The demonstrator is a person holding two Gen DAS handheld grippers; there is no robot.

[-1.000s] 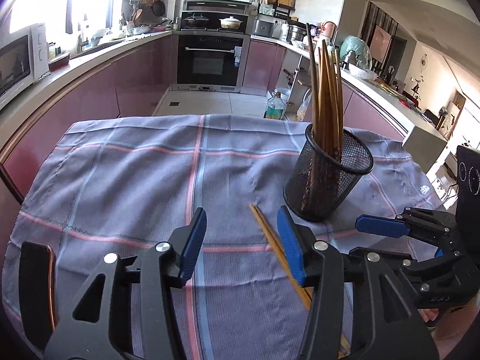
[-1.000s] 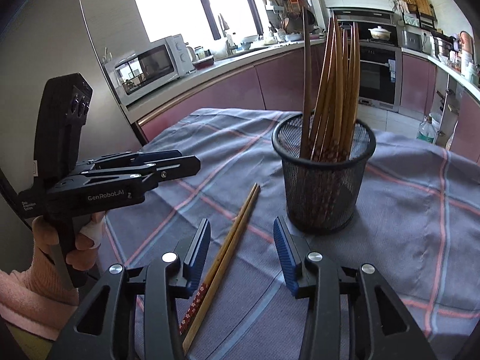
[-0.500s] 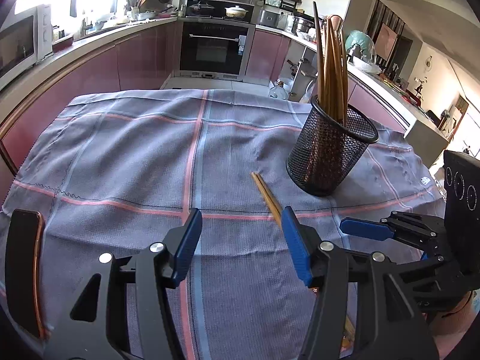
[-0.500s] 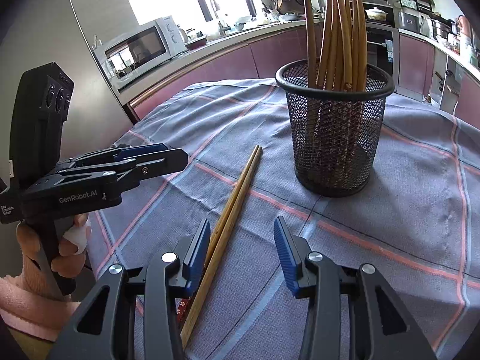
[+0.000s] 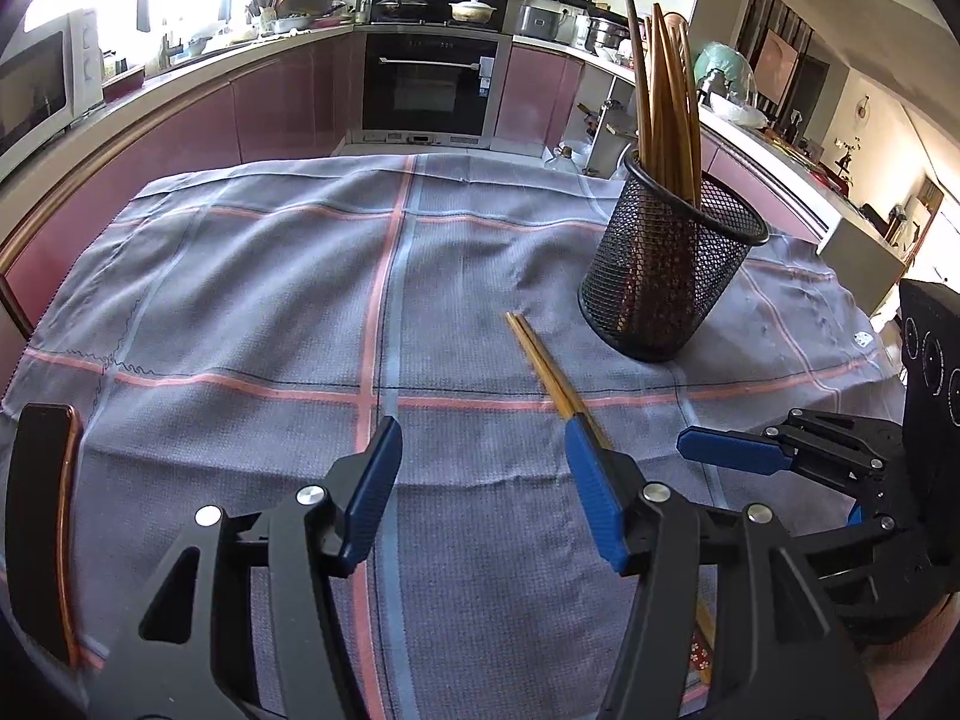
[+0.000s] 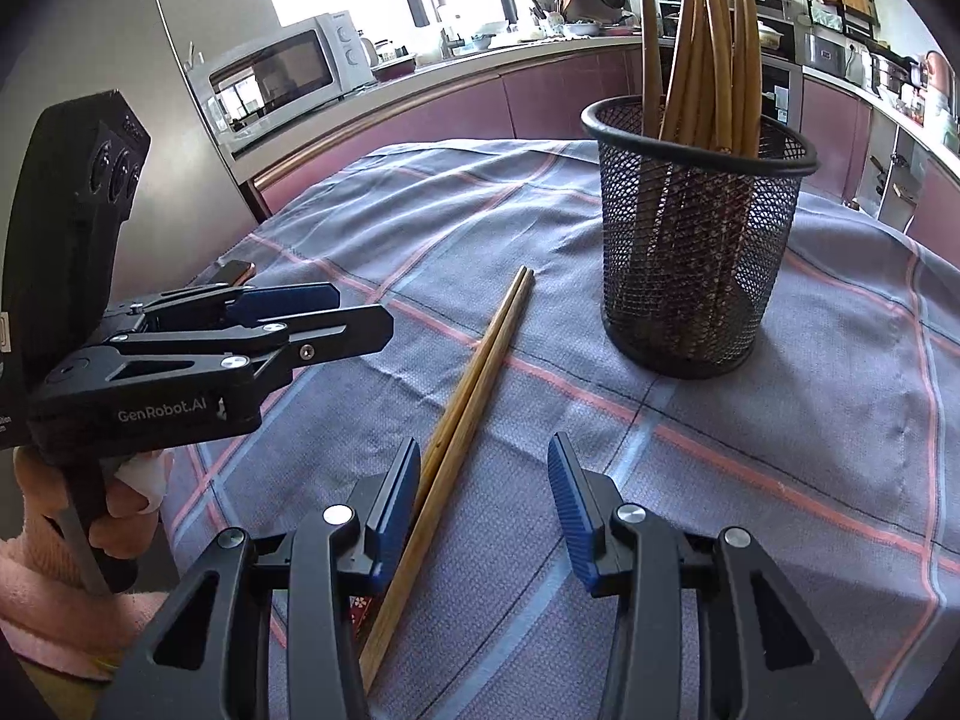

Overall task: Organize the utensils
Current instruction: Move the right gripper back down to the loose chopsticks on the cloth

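Note:
Two loose wooden chopsticks (image 5: 540, 360) (image 6: 480, 372) lie side by side on the checked cloth (image 5: 240, 300), pointing at a black mesh holder (image 5: 660, 276) (image 6: 690, 252). The holder stands upright with several chopsticks (image 6: 708, 60) in it. My left gripper (image 5: 480, 438) (image 6: 336, 312) hovers open over the cloth; the pair's near end runs under its right finger. My right gripper (image 6: 485, 450) (image 5: 720, 450) is open low over the pair, which passes just inside its left finger, with no pad pressing on it.
A dark phone (image 5: 42, 510) (image 6: 234, 270) lies at the cloth's left edge. Behind the table are purple kitchen cabinets, an oven (image 5: 429, 84) and a microwave (image 6: 282, 78). A hand in a pink sleeve (image 6: 54, 588) holds the left gripper.
Both grippers have sunk closer to the cloth and the loose pair. The left jaws stand a little wider than before. The chopsticks and holder have not moved.

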